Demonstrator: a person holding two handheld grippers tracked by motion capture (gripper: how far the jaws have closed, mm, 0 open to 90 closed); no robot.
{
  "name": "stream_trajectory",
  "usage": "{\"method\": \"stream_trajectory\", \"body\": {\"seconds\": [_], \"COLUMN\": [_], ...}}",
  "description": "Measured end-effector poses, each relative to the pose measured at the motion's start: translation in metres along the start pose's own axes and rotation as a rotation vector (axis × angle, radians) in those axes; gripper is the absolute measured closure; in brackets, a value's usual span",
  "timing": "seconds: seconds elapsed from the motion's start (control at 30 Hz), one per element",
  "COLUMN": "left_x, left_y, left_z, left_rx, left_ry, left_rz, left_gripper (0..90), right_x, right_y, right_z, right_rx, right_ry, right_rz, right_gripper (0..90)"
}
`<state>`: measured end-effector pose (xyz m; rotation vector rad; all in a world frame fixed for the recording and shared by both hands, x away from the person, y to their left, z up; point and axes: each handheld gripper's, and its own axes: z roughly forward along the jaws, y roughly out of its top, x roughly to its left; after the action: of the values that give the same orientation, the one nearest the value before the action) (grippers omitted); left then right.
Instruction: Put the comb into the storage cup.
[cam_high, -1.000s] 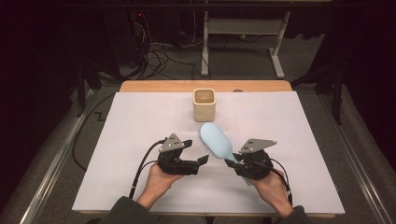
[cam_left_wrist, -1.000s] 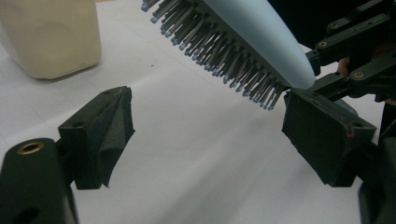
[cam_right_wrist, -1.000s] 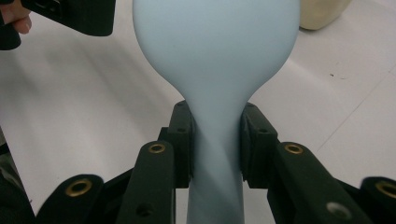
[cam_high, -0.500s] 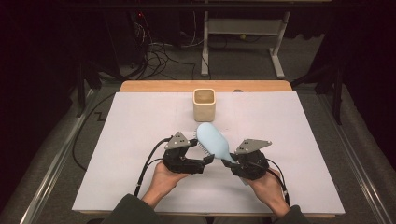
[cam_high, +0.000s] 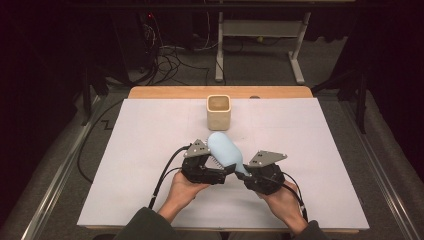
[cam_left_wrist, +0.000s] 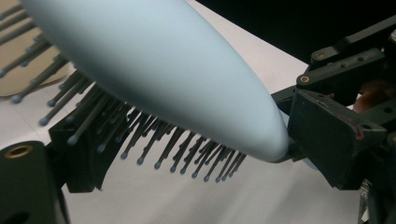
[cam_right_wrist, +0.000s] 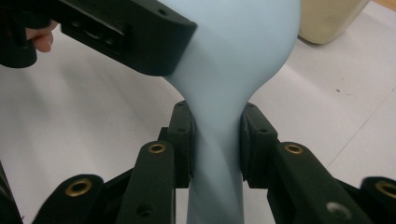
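Hairbrush (cam_high: 226, 152), pale blue, held up off the white surface (cam_high: 125, 150) near the front middle, between the two claws. Long axis slanting: handle low and toward the person's right, broad head up and away toward the cream cup (cam_high: 219, 111) standing near the far edge. Head close to that cup but apart from it, short of it and lower right of it in the high view.

Right claw (cam_right_wrist: 215, 140) clamped on the narrow neck of the handle, one pad pressed on each side (plainly seen in the right gripper view, no gap at either pad). So, gripping the brush, and carrying it.

Left claw (cam_high: 224, 172) tucked in under the head, on the bristle side. In the left gripper view, one black jaw sitting in among the bristles (cam_left_wrist: 140, 140), back of the head arching above it. Second jaw hidden behind the head there, so whether squeezing the head or merely standing open around it: cannot tell.

Relation that matters for the next move: handle end at the right claw, head end pointing at the cup. Judging by that, handle would need swinging round or head going in first; either way, right hand (cam_high: 282, 200) the one in charge, left hand (cam_high: 182, 192) just beside for support or a takeover.
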<state>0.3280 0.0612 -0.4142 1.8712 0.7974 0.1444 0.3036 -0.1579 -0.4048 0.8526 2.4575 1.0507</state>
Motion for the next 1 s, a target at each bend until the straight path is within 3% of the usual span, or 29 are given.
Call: {"method": "stream_trajectory", "body": {"seconds": [0.33, 0.53, 0.67, 1.0], "left_x": [0.0004, 0.0017, 0.0005, -0.0011], "left_y": [0.0010, 0.0033, 0.0052, 0.0058], "left_z": [0.0047, 0.0076, 0.0106, 0.0101], "left_rx": [0.001, 0.002, 0.018, 0.017], "left_ry": [0.012, 0.005, 0.018, -0.003], "left_rz": [-0.005, -0.029, -0.017, -0.036], "left_gripper": [13.7, 15.7, 16.4, 18.8], "right_x": [0.0037, 0.0050, 0.0102, 0.0073], "right_y": [0.0009, 0.0015, 0.0031, 0.0029], "right_z": [0.0029, 0.0044, 0.0064, 0.0081], "right_rx": [0.000, -0.002, 0.005, 0.004], "right_ry": [-0.013, -0.018, -0.027, -0.037], "right_rz": [-0.008, -0.011, -0.029, -0.011], "right_gripper": [70.5, 70.6, 70.6, 70.6]}}
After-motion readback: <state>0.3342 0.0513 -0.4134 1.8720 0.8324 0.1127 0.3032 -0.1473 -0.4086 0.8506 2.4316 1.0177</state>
